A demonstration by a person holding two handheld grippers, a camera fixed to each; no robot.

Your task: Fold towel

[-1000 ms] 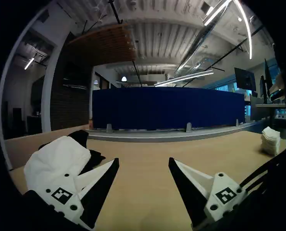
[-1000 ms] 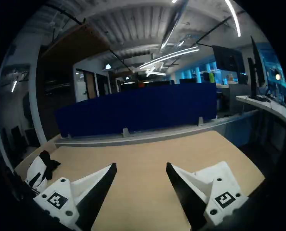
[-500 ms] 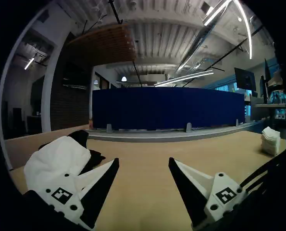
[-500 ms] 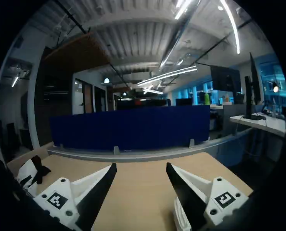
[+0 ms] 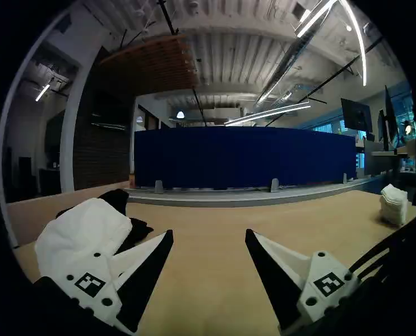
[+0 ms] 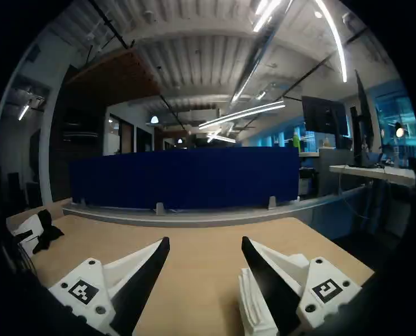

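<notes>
A pale wooden surface [image 5: 208, 218] ends at a dark blue partition [image 5: 241, 157] along its far edge. Strip lights [image 5: 267, 113] hang from a ribbed ceiling [image 5: 236, 56]. Monitors [image 6: 323, 115] show beyond the right edge.

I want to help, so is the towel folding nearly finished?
One folded white stack sits on the table, so that part looks done. Nothing is in hand: the left hand-held gripper and right hand-held gripper are both open and empty. The rumpled white and black cloth heap looks unfolded, so that seems left.

towels [image 5: 394, 204] on table [image 5: 208, 227] — right, divider [image 5: 241, 157] behind
</notes>
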